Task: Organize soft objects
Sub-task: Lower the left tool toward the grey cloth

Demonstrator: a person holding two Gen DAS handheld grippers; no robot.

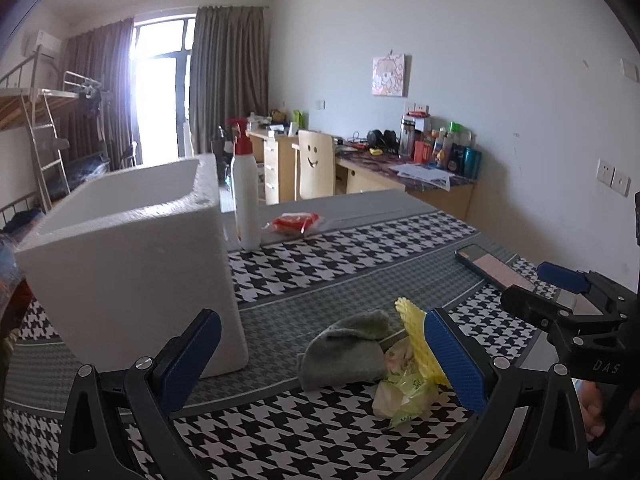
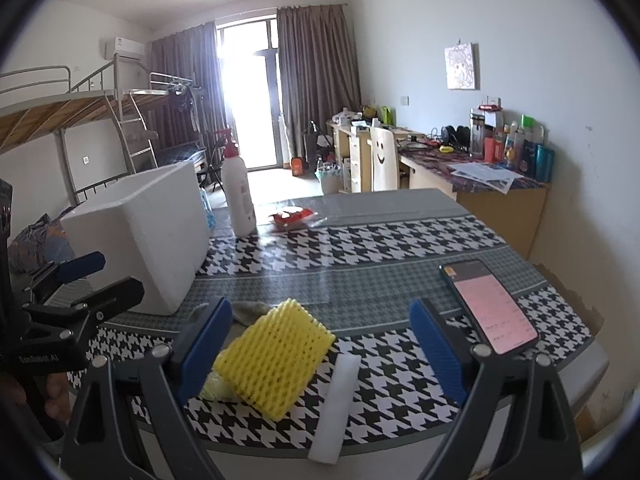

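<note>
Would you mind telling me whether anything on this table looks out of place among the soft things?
Yes: a phone lies with its screen lit near the table's right edge, a hard thing beside the yellow foam net, grey cloth and white foam strip. The white foam box appears to hold none of them yet.

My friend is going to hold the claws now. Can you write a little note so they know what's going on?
Left claw: open, empty, hovering over the grey cloth.
Right claw: open, empty, over the yellow foam net.
A crinkly plastic bag lies by the cloth, and a white foam strip beside the net.
The white foam box stands to the left on the table; I can't see its bottom.
Done: nothing visible yet.
Left: probably put each soft thing into the box.
</note>
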